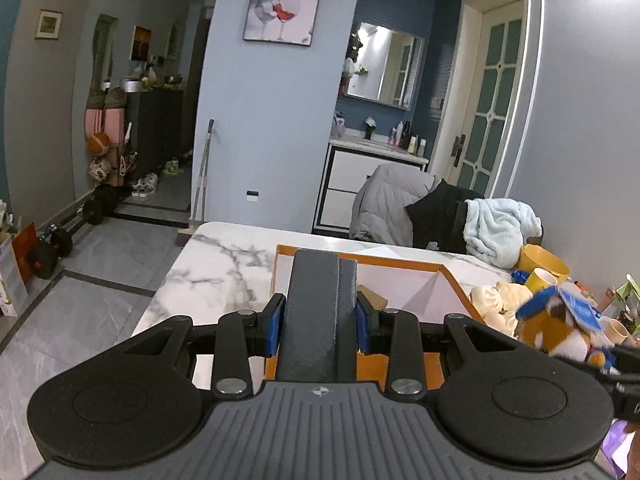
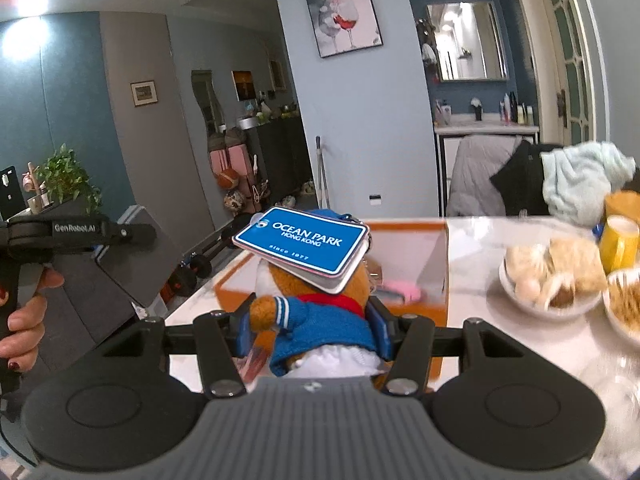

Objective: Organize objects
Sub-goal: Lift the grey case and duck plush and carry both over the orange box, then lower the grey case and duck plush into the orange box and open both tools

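My right gripper [image 2: 316, 320] is shut on a brown plush toy [image 2: 320, 320] in a blue sweater with a blue "Ocean Park" tag [image 2: 302, 244], held above the orange-rimmed box [image 2: 400, 226]. The toy also shows at the right of the left wrist view [image 1: 552, 328]. My left gripper [image 1: 322, 280] is shut with nothing between its fingers, hovering over the near edge of the same box [image 1: 456, 280]. A pink object [image 2: 404, 290] and a brown piece [image 1: 374, 300] lie inside the box.
The marble table [image 1: 216, 264] carries a plate of cream plush items [image 2: 552, 276], a yellow mug [image 2: 618, 240], a yellow bowl [image 1: 544, 260] and a dish [image 2: 624, 308]. Chairs draped with jackets and a blue towel [image 1: 500, 228] stand behind.
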Tool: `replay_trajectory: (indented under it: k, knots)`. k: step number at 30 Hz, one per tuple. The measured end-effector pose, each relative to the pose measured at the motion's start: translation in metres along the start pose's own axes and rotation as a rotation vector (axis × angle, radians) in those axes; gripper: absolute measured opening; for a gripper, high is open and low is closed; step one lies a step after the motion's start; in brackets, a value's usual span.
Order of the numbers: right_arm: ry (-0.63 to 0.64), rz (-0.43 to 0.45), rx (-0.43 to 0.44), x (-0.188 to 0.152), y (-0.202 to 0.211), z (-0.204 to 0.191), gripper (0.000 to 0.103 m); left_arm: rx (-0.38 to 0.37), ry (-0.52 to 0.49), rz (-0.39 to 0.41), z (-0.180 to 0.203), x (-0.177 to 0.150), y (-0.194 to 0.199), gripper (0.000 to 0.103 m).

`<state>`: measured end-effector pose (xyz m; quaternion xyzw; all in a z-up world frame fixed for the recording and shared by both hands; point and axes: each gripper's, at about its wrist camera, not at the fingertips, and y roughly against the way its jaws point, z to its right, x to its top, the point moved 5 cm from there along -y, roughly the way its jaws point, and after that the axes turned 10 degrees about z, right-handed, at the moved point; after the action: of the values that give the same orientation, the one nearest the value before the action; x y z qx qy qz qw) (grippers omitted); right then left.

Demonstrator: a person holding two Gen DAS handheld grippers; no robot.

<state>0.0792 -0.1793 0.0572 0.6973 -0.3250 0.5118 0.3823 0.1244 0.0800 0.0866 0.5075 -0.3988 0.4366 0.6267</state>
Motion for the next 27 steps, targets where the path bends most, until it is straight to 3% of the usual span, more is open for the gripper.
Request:
replay_trajectory:
  k: [6,12,17,27]
  knots:
    - [0.032,-0.011,0.015,0.026,-0.044,0.004,0.057,-0.028,-0.009,-0.021,0.013,0.013,-0.047,0.041]
    - [0.003,-0.060,0.015,0.040,-0.116,0.018,0.057,-0.034,0.015,-0.114,0.018,0.016,-0.125,0.041]
    - [-0.040,-0.154,-0.020,0.030,-0.184,0.043,0.057,-0.005,-0.007,-0.203,0.017,-0.004,-0.180,0.041]
    - [-0.070,-0.327,-0.117,-0.004,-0.267,0.078,0.057,0.068,-0.114,-0.287,0.017,-0.031,-0.223,0.041]
